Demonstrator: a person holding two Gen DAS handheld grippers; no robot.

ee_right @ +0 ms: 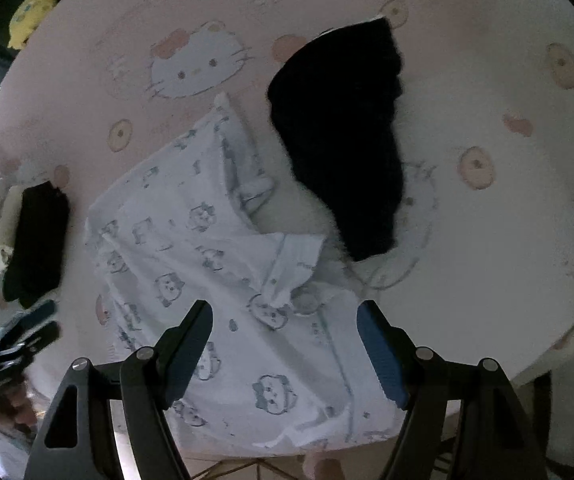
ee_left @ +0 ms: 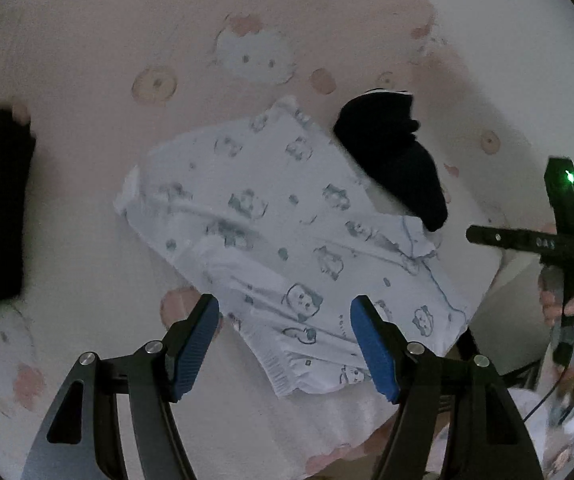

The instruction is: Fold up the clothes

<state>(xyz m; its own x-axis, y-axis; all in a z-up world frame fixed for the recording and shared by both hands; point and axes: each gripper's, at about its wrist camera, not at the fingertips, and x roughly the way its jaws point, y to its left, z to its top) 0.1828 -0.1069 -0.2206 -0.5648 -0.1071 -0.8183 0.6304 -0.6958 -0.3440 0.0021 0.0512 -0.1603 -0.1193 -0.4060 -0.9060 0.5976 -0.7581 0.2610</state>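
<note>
Both hand-held grippers, left gripper [ee_left: 285, 344] and right gripper [ee_right: 285, 350], hover with jaws apart and empty over the white cartoon-printed cotton garment [ee_left: 287, 240] spread on the pink patterned bedsheet [ee_left: 107, 40], where pinching several layers or snagging the overlapping black garment [ee_left: 391, 152] would likely skew the fold.

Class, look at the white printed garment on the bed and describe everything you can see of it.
The white printed garment is thin, light cloth covered with small grey-blue cartoon faces, with thin piping and a gathered hem. It lies spread flat but rumpled on the pink cartoon bedsheet, one flap with a button turned back near its middle. A black garment lies beside it and seems to overlap its edge. Both open grippers are above it, not touching.
</note>
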